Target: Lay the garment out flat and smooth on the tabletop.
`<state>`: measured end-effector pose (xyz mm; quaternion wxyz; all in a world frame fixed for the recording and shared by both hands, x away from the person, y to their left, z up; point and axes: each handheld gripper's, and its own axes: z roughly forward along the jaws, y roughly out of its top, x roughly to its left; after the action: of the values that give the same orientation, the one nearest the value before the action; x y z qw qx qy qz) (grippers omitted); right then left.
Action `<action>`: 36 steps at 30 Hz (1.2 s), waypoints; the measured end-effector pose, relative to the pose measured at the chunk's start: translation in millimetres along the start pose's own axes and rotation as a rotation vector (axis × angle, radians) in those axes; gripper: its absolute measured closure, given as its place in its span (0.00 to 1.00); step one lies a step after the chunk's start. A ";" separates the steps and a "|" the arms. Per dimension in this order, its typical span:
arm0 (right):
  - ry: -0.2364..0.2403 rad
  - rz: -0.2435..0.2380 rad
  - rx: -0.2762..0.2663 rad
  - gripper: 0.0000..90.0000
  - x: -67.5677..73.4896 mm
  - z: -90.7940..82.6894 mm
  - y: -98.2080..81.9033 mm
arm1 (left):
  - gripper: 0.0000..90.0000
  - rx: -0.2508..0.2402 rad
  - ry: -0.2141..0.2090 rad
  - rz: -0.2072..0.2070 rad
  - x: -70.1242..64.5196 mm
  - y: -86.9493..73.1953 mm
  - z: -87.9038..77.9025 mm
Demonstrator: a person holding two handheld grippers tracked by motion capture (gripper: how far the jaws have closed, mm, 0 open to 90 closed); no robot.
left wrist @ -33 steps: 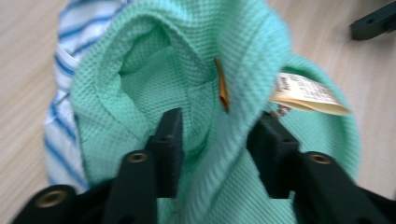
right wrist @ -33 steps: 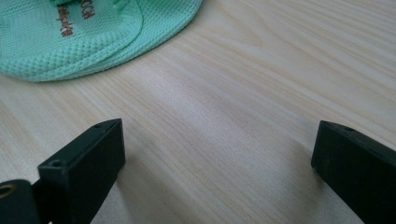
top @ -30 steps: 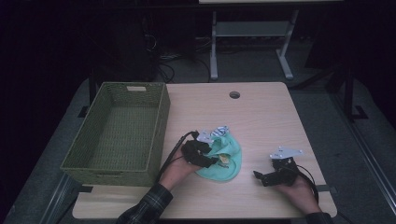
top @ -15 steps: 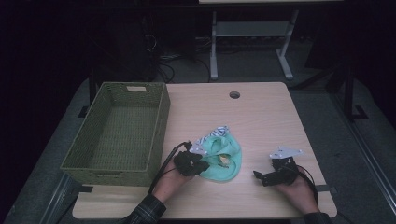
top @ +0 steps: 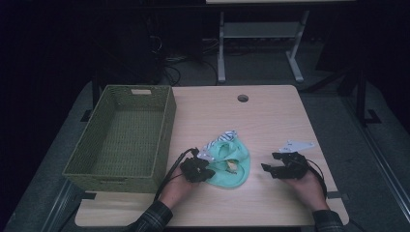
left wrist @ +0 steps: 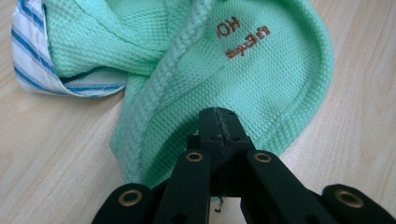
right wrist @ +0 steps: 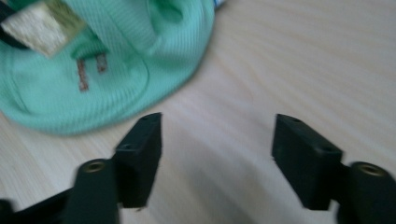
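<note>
My left gripper (left wrist: pixel 219 122) clamped on green garment (top: pixel 232 164) beside basket (top: pixel 162 145); right gripper (right wrist: pixel 217 154) empty, jaws closing. I'd lift slowly, checking the hem holds.

A crumpled mint-green knit garment (top: pixel 229 166) with a striped white-and-blue lining, perhaps a collar, lies low and centre in the high view.
</note>
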<state>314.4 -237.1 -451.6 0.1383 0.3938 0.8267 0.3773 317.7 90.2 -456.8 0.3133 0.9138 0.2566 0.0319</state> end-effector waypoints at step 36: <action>0.158 -0.065 0.054 0.77 -20.4 92.7 99.5 | 1.00 0.015 -0.015 0.012 3.2 1.8 0.0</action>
<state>430.8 -164.5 -442.8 0.0741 0.3395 0.8572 0.3802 321.3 90.6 -456.1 0.3082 0.9178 0.2490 0.0250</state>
